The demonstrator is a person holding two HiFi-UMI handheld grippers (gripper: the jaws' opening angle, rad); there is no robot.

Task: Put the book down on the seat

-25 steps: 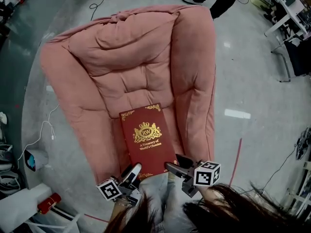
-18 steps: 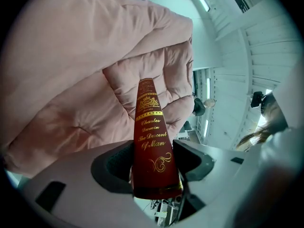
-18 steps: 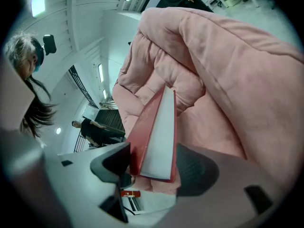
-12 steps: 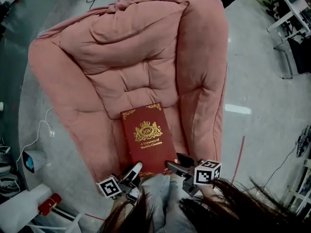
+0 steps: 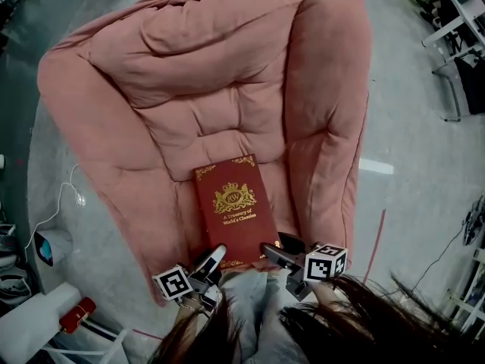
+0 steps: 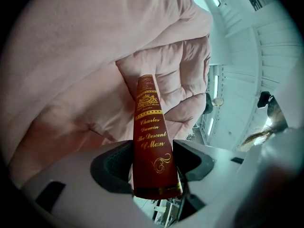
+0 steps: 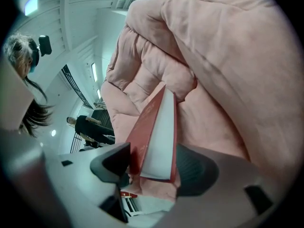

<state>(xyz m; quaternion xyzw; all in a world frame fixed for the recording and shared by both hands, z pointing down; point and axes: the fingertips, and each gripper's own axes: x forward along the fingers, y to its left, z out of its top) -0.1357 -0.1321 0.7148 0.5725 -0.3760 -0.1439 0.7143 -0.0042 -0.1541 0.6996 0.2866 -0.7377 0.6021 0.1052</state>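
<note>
A dark red book (image 5: 235, 209) with gold lettering is held over the seat of a pink padded armchair (image 5: 151, 82), cover up. My left gripper (image 5: 215, 258) is shut on the book's near left corner; in the left gripper view the spine (image 6: 151, 141) stands between its dark pads. My right gripper (image 5: 274, 252) is shut on the near right corner, and in the right gripper view the white page edge (image 7: 159, 141) sits between its jaws. I cannot tell whether the book's far end touches the seat cushion (image 5: 201, 135).
The chair's thick right armrest (image 5: 326, 120) and left armrest (image 5: 98, 150) flank the seat. Grey floor (image 5: 424, 127) surrounds the chair, with a white cable (image 5: 64, 203) at left, a red-and-white item (image 5: 76, 315) at lower left and desk legs (image 5: 447, 29) at upper right.
The book and both grippers have moved a little forward and deeper over the seat. The chair fills more of the head view. Both grips are unchanged.
</note>
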